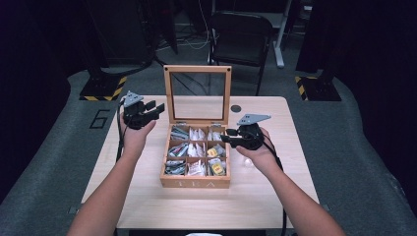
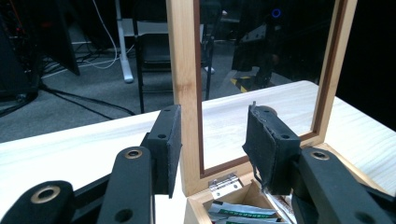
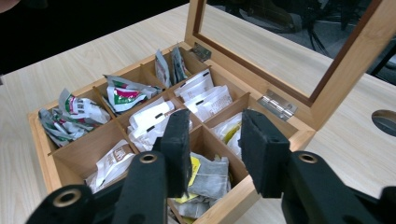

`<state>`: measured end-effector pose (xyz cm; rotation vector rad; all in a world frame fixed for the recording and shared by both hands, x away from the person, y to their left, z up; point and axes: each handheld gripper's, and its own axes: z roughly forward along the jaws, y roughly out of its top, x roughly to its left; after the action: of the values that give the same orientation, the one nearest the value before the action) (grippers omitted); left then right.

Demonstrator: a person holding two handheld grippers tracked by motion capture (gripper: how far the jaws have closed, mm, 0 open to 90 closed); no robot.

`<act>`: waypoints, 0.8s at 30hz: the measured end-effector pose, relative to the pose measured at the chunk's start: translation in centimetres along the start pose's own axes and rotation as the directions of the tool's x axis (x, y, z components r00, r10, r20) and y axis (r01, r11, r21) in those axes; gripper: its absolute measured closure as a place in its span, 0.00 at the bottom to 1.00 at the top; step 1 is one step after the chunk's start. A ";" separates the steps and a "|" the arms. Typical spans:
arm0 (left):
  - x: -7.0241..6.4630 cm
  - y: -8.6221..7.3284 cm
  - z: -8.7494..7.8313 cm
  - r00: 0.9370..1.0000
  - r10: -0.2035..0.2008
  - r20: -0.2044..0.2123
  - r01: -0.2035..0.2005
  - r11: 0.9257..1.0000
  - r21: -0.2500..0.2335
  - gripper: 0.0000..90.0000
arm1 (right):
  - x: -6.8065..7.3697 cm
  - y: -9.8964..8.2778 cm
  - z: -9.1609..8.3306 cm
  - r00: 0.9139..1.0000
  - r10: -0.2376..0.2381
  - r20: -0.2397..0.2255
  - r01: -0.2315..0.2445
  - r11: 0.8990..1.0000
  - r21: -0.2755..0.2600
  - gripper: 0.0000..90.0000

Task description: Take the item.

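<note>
Sitting mid-table, the wooden tea box [image 1: 195, 182] has its glass lid [image 1: 198, 94] upright at 12 o'clock; its tea sachets [image 3: 205, 100] look light, soft and crinkly, best pinched by an upper edge. The left gripper [image 2: 212, 140] gapes wide, straddling the lid's frame without touching it. The right gripper [image 3: 211, 148] hovers open and empty above the compartments.

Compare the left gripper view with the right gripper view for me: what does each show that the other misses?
Left gripper view: the floor behind the table, with a chair and white cables, seen past the lid's upright wooden edge.

Right gripper view: the box's divided compartments with tea bags, plus a round hole in the table.

Both: the glass lid standing open, a metal hinge, the pale table, and open jaws.
</note>
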<state>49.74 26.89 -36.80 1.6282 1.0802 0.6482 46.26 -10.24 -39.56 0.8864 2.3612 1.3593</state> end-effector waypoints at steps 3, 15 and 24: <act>-0.1 0.0 -0.1 1.000 0.007 -0.001 -0.007 1.000 0.002 0.62 | 0.4 -0.3 0.2 1.000 -0.007 -0.007 0.007 1.000 0.004 0.72; -0.4 0.1 -0.4 1.000 0.004 0.009 -0.004 1.000 0.001 0.62 | 1.9 -1.5 1.2 0.999 -0.002 -0.050 0.003 1.000 0.022 0.73; -0.5 0.0 -0.6 1.000 0.007 0.010 -0.007 1.000 0.000 0.62 | 2.5 -2.4 1.5 0.998 -0.008 -0.060 0.011 0.999 0.042 0.73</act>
<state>49.05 26.72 -36.54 1.6343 1.0676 0.6439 44.17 -8.53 -42.22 0.8559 2.4448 1.3553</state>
